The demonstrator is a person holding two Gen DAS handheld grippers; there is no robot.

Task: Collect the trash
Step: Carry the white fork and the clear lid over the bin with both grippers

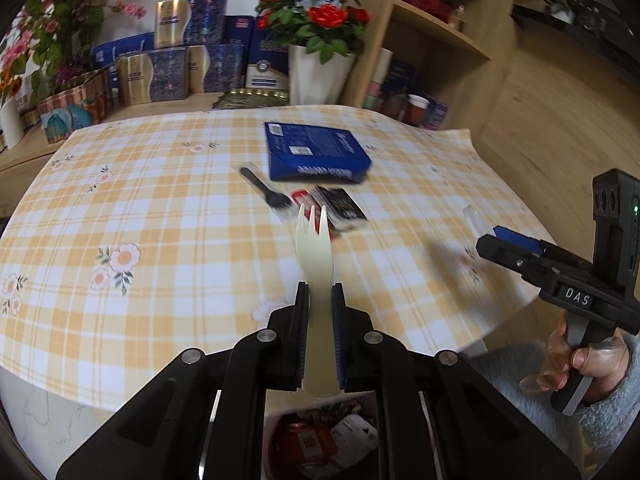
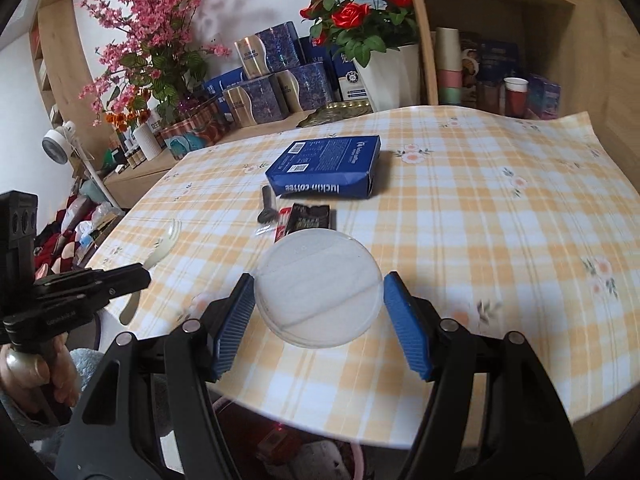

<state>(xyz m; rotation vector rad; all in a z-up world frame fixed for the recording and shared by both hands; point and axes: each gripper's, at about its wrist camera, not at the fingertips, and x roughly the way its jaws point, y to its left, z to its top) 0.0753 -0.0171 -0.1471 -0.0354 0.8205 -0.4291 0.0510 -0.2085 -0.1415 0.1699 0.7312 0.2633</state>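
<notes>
I have both tongs near the front edge of the surface, whose checked cloth ends just under the pads in both views; below that edge a bin with red wrappers shows between the left arms. The middle and right of the cloth lie bare, so there is open room there. The far edge is crowded by blue and gold boxes and a white pot of red roses, with a wooden shelf behind on the right.

My left tongs are clamped on a cream plastic fork. Its long axis runs straight out along the fingers, tines pointing away toward the far side, handle end sticking back past the pads.

My right tongs stand wide, pads pressing the two sides of a clear round lid, held between them above the cloth, its face tilted toward the camera.

On the cloth beyond lie a blue coffee box, a black fork just left of it with tines pointing near, and a dark sachet with a red one touching that fork's head.
</notes>
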